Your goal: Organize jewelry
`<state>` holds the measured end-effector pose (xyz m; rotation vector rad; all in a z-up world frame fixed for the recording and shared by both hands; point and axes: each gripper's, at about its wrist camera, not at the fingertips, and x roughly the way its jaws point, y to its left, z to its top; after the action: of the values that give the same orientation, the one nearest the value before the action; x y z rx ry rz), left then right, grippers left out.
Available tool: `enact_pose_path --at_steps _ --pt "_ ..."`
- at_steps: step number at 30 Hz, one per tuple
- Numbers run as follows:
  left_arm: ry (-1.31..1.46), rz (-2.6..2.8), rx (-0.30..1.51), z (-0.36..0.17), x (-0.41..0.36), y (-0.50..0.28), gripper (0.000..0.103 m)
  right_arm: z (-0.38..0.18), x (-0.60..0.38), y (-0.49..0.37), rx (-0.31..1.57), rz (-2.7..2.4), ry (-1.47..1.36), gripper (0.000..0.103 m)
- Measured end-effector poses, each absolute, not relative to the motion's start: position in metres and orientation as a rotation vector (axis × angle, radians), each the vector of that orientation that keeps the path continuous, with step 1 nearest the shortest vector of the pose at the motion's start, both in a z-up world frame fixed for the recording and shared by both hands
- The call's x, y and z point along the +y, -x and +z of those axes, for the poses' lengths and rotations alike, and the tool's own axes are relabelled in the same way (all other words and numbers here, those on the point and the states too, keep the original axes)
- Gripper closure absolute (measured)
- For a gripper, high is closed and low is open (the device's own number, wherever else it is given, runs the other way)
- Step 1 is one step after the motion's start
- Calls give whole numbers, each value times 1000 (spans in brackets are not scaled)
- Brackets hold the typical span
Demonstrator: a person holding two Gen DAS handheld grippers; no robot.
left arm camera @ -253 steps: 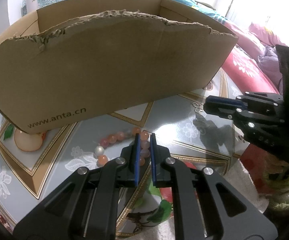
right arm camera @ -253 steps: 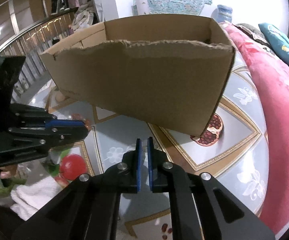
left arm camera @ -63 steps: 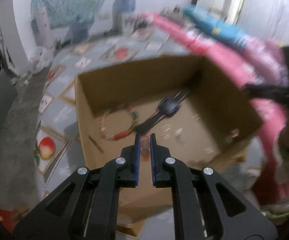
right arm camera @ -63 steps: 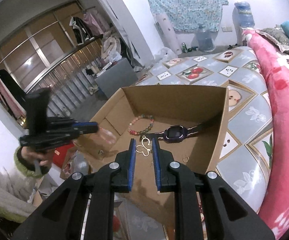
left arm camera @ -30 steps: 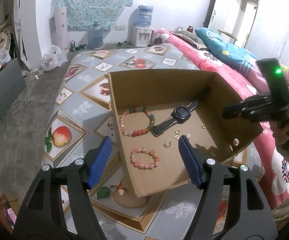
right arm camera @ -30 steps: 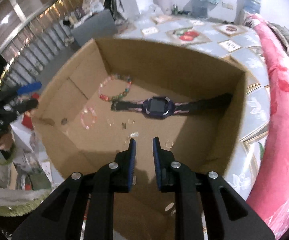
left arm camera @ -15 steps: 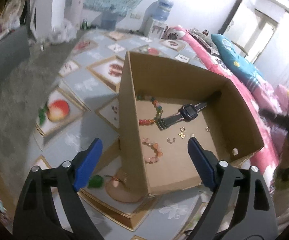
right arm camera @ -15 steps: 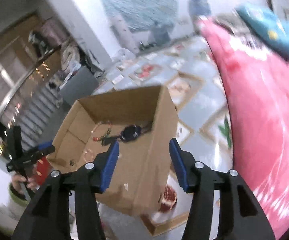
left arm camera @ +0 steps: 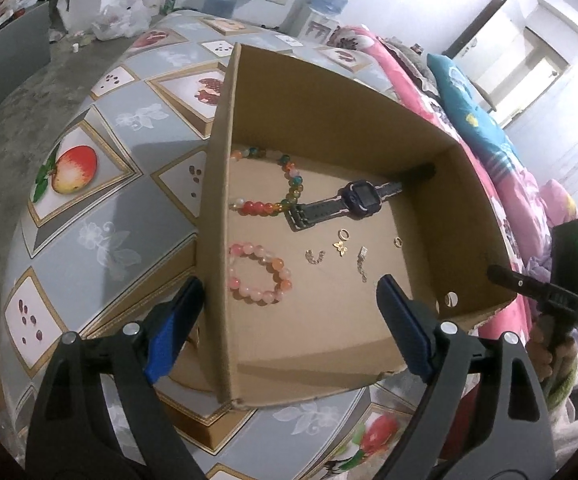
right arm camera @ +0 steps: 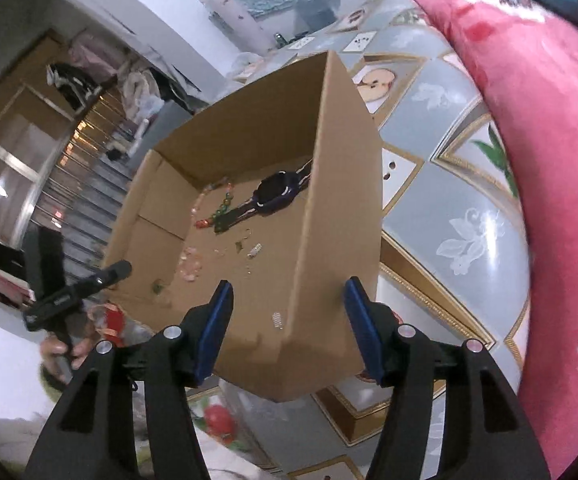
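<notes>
Jewelry (left arm camera: 259, 272) lies in cardboard box (left arm camera: 329, 120); left tongs (left arm camera: 289, 320) wide, empty; right tongs (right arm camera: 289, 320) opening, empty; grip opposite walls evenly

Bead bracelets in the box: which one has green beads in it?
The multicoloured bead bracelet lying against the dark wristwatch's strap. It mixes green, red and orange beads; the other bead bracelet, nearer the camera, is only pale pink and orange.

My views: heavy fisheye bend, black corners. Daylight glare from window (left arm camera: 561, 92); box (left arm camera: 329, 128) interior shadowed. Right view motion-blurred, left sharp.
</notes>
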<state>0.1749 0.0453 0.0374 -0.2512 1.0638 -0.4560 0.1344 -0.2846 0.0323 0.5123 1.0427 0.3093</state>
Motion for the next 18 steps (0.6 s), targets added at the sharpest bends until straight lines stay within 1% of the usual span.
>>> enact_pose_path --at_steps 9,18 --pt "213 -428 1064 44 41 -164 18 42 -288 -117 1024 312 -519 46" --pt "231 -489 1097 44 40 -116 18 44 -294 -84 1026 288 -518 46"
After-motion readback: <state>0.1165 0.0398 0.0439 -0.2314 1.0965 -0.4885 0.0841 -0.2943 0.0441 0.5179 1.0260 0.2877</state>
